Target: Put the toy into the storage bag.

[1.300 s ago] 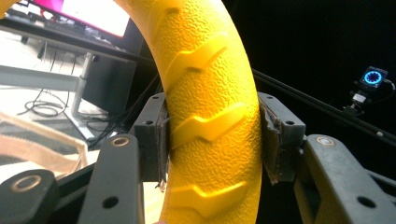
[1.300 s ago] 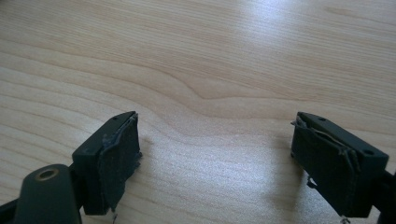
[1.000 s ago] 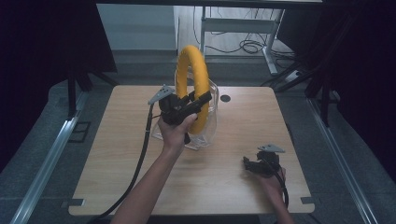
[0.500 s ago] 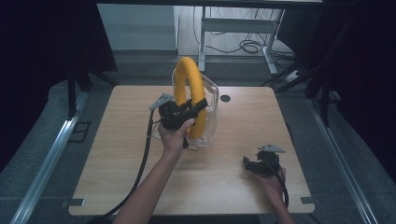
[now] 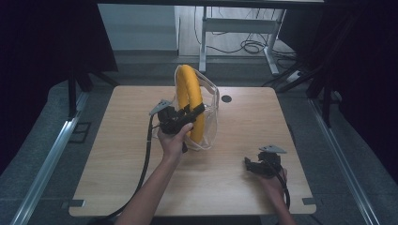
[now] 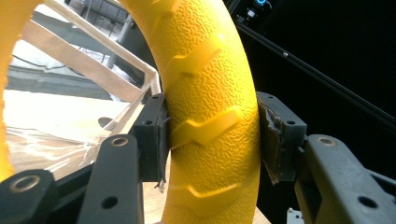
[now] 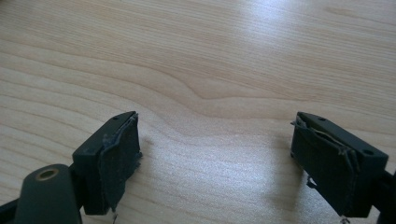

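The ring (image 5: 189,101) is bright yellow, its surface pebbled all over and crossed by raised zigzag chevron ridges. Just behind the ring, the bag (image 5: 210,110) is clear with pale cream edging strips. Both the left claw (image 5: 180,118) and the right claw (image 5: 263,165) are matte black with dark grey pads. The tabletop (image 5: 117,154) is light wood with wavy grain.
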A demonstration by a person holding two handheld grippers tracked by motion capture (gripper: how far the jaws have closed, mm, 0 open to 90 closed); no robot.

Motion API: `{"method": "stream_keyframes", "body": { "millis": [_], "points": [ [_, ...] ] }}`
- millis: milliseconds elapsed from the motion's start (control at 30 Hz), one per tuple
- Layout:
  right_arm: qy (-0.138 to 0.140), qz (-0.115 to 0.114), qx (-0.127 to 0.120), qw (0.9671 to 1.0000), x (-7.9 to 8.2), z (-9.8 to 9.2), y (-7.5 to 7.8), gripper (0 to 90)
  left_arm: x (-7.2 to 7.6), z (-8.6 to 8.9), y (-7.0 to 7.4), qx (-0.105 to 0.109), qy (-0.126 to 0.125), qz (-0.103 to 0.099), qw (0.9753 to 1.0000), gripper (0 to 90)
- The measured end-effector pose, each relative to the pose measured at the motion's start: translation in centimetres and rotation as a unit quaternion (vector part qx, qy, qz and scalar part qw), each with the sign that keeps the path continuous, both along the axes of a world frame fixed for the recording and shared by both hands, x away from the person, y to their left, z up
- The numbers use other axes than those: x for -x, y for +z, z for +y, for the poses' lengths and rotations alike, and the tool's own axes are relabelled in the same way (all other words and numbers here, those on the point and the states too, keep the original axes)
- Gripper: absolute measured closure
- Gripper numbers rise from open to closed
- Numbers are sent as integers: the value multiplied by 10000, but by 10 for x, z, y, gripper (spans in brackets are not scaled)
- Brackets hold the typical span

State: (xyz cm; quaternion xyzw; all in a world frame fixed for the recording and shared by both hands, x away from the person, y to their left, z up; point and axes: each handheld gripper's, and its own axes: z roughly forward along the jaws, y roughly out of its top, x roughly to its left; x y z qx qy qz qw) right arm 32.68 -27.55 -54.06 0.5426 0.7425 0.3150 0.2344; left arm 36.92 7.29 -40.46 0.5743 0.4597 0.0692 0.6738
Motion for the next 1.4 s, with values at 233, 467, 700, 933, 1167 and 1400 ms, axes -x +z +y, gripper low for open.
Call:
{"method": "stream_keyframes", "body": {
  "millis": [233, 467, 700, 933, 1167, 1400],
  "points": [
    [0, -1, 0, 10000, 0, 0, 0, 154, -6, 8, 1, -19, 154, 107, 9998, 496],
    [4, -6, 4, 10000, 0, 0, 0, 154, -10, 5, 7, -281, 285, 75, 9992, 463],
    [4, -6, 5, 10000, 0, 0, 0, 155, -8, 11, 11, -295, 284, 98, 9991, 393],
    [1, -2, -4, 10000, 0, 0, 0, 158, 4, 15, 14, -473, 51, -10, 9989, 338],
    [5, 7, 8, 10000, 0, 0, 0, 158, 15, 25, 11, -588, -98, -57, 9982, 305],
    [-11, 13, -7, 10000, 0, 0, 0, 159, 24, 41, 8, -847, -65, -90, 9963, 299]
  ]
}}
